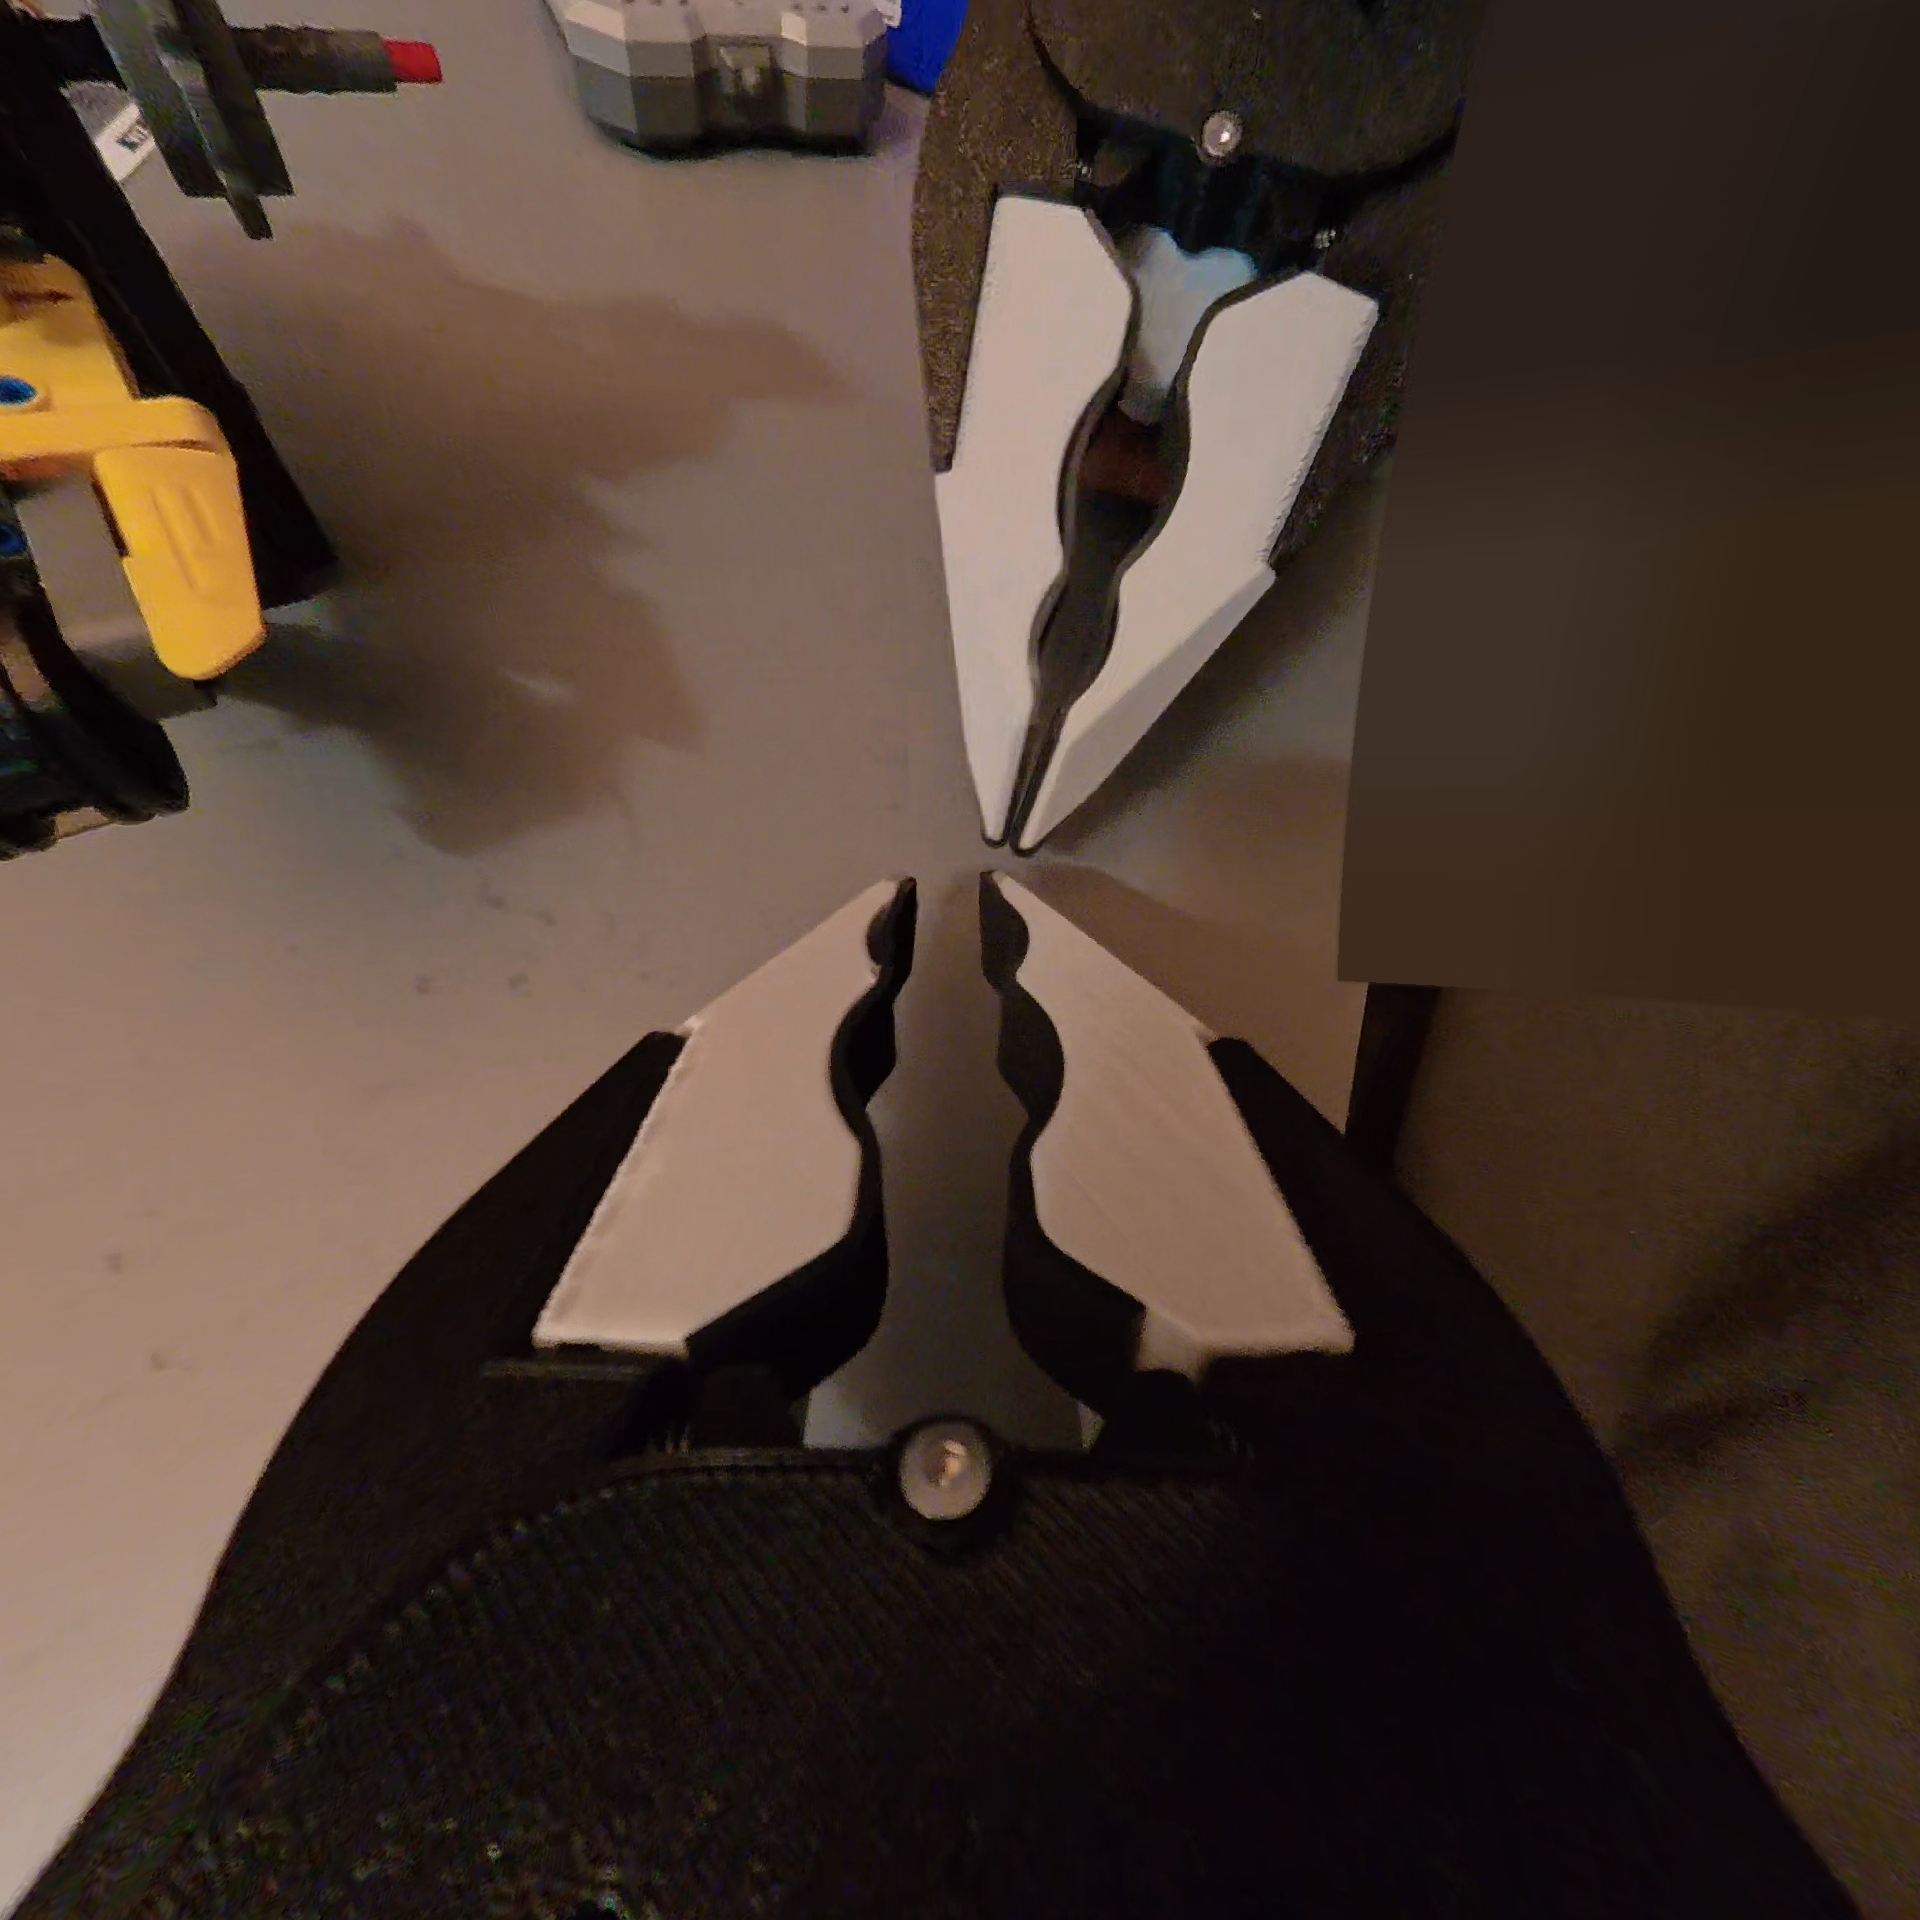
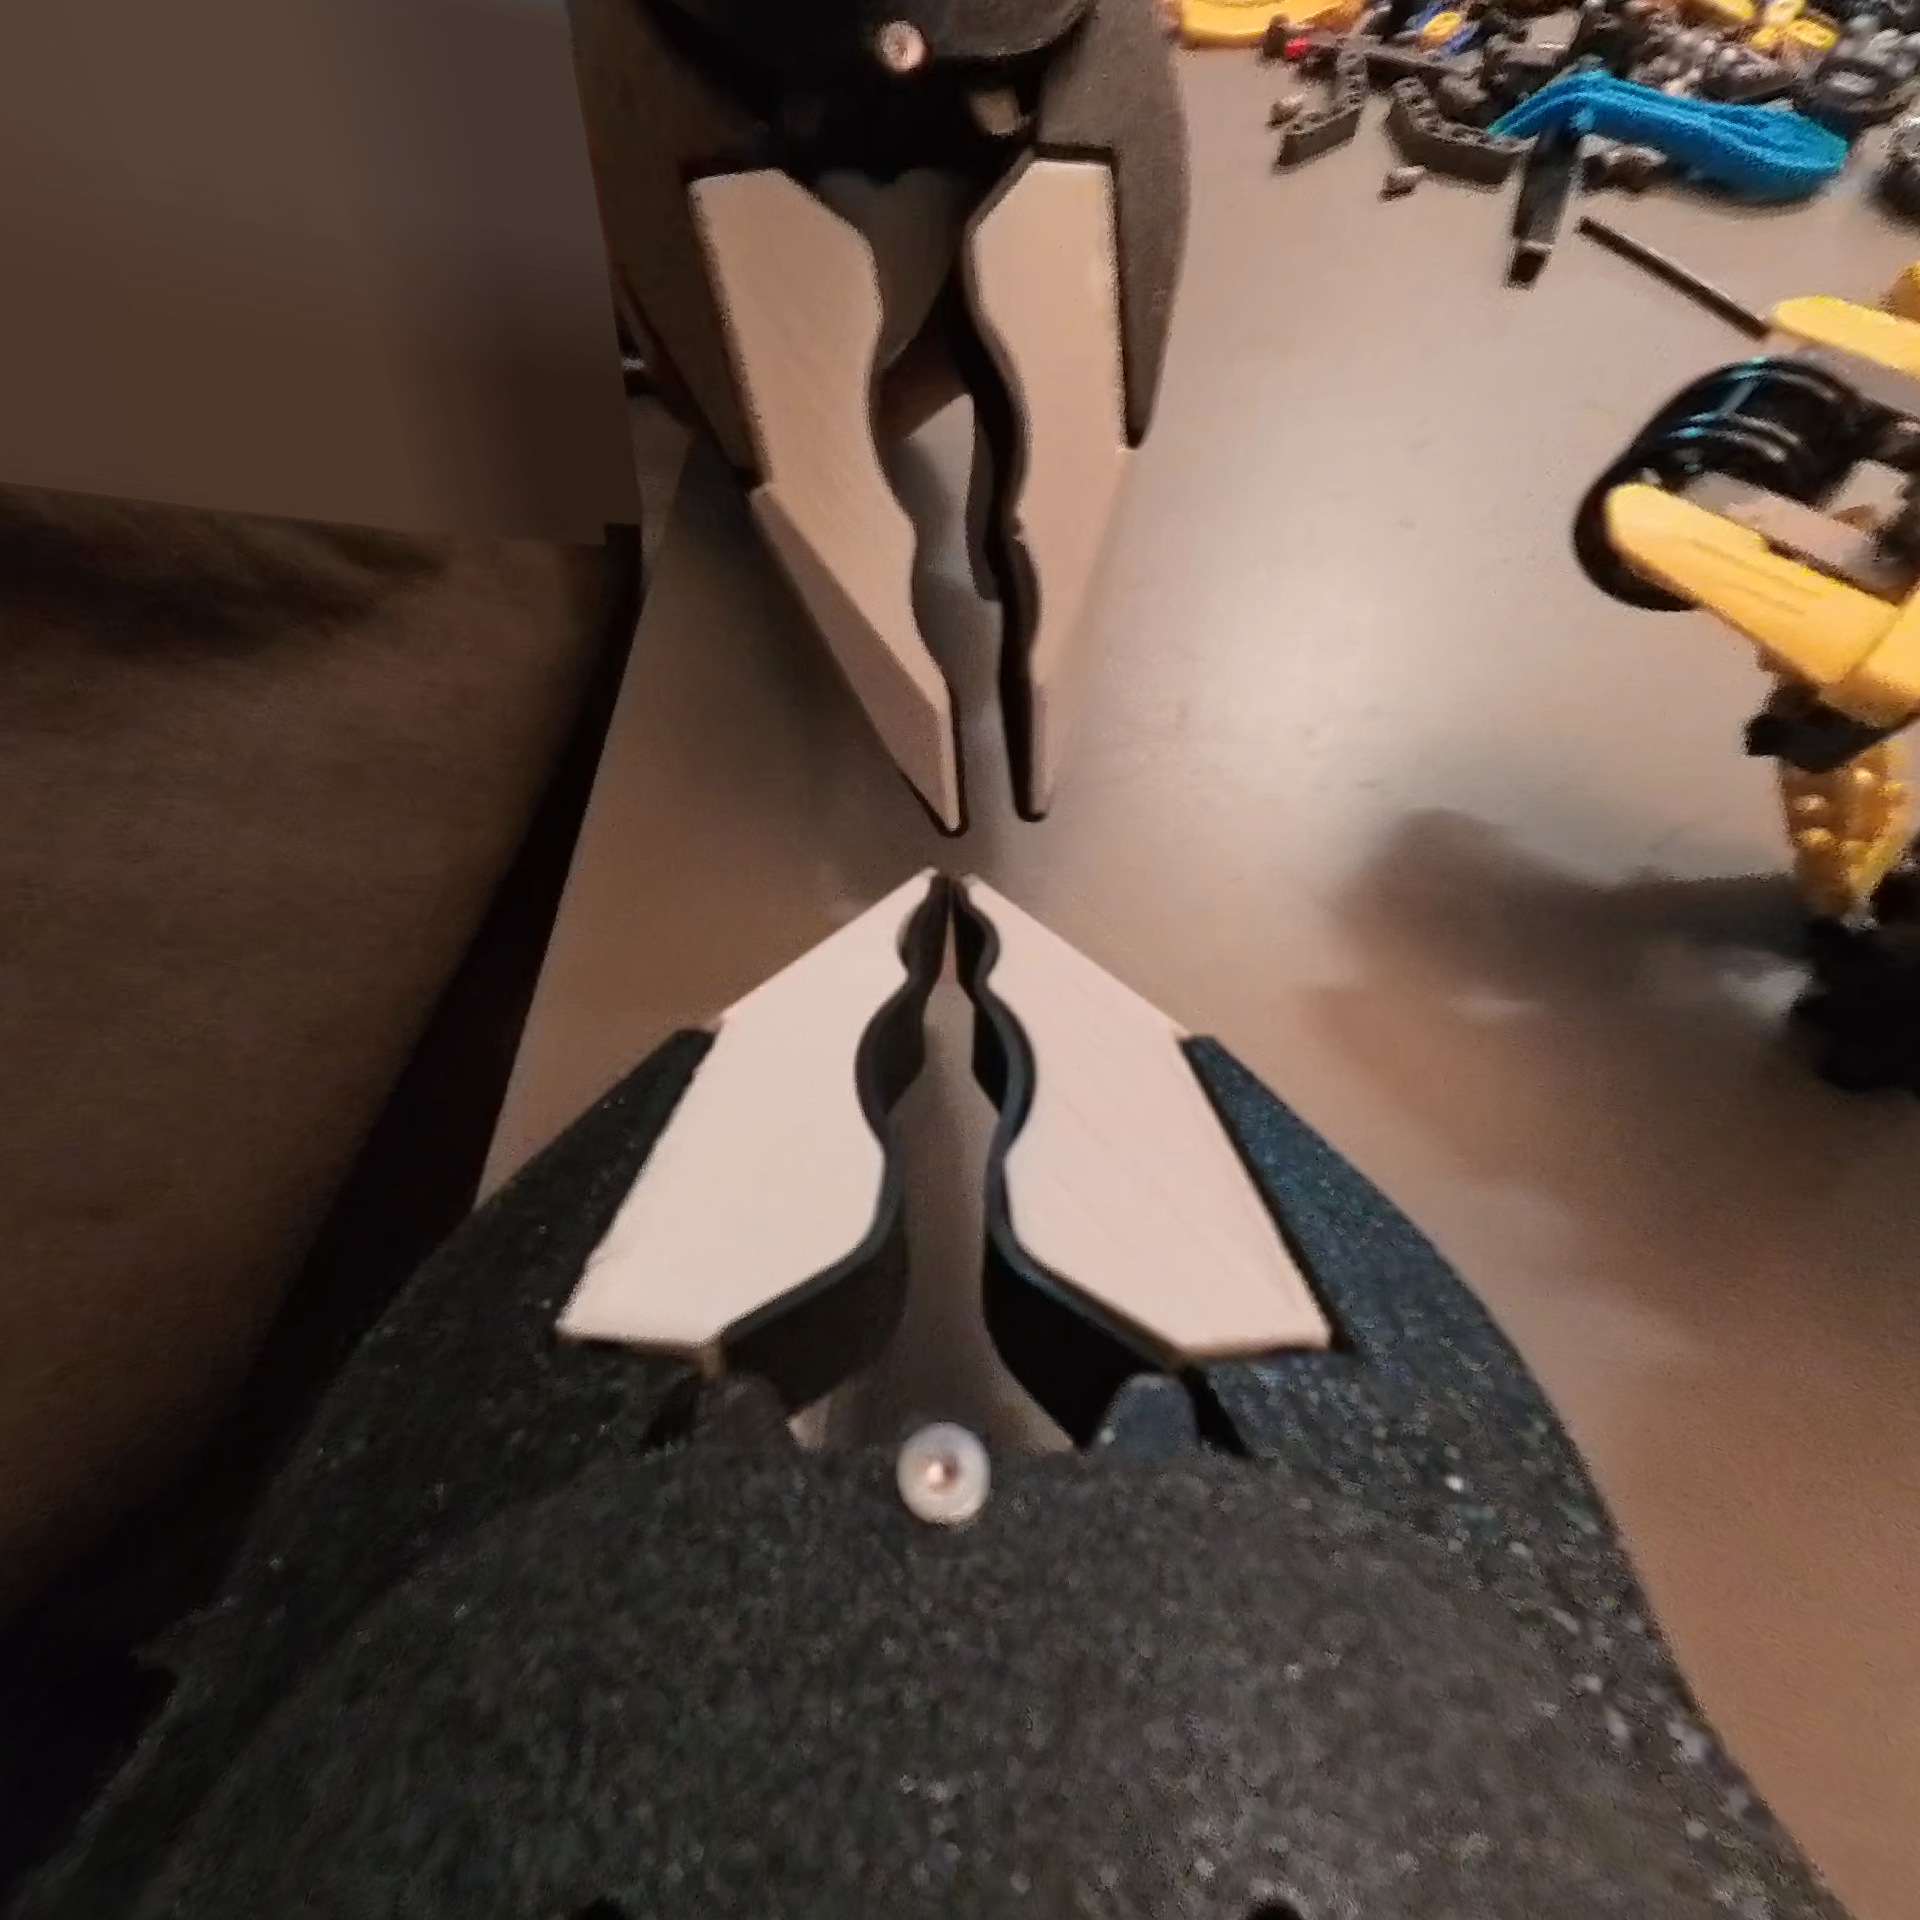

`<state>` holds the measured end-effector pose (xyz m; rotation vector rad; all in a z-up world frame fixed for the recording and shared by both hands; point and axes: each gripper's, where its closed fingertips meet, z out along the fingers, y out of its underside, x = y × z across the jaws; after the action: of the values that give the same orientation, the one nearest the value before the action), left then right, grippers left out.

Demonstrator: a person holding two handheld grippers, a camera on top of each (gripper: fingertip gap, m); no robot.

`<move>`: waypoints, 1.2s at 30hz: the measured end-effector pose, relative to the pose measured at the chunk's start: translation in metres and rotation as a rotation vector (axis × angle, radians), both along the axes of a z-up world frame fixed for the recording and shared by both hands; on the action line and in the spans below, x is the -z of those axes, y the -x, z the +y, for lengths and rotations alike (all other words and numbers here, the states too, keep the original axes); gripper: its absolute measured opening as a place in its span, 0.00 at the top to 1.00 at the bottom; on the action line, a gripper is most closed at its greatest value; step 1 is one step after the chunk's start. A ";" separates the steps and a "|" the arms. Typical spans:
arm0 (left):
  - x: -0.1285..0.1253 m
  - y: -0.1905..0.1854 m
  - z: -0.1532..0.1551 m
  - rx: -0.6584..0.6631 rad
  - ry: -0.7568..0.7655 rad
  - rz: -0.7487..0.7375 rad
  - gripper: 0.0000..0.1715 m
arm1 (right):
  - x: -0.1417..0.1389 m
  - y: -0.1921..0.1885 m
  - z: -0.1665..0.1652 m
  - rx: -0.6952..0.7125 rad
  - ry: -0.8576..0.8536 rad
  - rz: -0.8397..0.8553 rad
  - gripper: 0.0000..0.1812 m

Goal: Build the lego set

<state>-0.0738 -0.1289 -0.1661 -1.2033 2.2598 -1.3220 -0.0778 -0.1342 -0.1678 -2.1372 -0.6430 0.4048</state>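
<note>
In the left wrist view my left gripper [image 1: 945,883] hovers over the grey table [image 1: 416,1039], its white fingers [image 1: 790,1122] a narrow slit apart with nothing between them. My right gripper [image 1: 1006,836] points at it from the far side, tip almost to tip, fingers closed together. In the right wrist view my right gripper [image 2: 948,883] has its tips touching, and nothing shows between them. The left gripper [image 2: 987,821] faces it from above with a small bare gap between its tips. Neither gripper touches an object.
A yellow and black toy model [image 1: 135,499] stands at the table's left; it also shows in the right wrist view [image 2: 1766,582]. A grey block [image 1: 727,73] and a red-tipped black part [image 1: 405,62] lie far off. Loose small parts and a blue piece [image 2: 1662,125] lie far right. The table edge and brown floor [image 2: 208,935] lie beside the grippers. The grippers are tip to tip, or close to it.
</note>
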 end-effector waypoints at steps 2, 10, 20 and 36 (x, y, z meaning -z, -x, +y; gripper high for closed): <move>0.003 -0.001 0.000 -0.007 -0.023 0.005 0.85 | 0.000 0.002 0.002 0.005 -0.014 -0.004 0.99; -0.002 -0.001 -0.003 -0.008 0.002 -0.014 0.95 | 0.002 -0.004 0.006 0.050 -0.006 0.005 0.94; -0.003 0.002 -0.003 -0.003 0.044 0.014 0.82 | 0.009 -0.010 0.007 0.068 0.014 -0.040 0.99; 0.002 -0.005 0.020 -0.119 0.019 0.035 0.72 | 0.009 -0.019 0.013 0.132 0.015 -0.033 0.85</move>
<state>-0.0693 -0.1086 -0.1686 -1.3545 2.1664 -1.2908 -0.0591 -0.1215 -0.1765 -2.1898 -0.5155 0.3041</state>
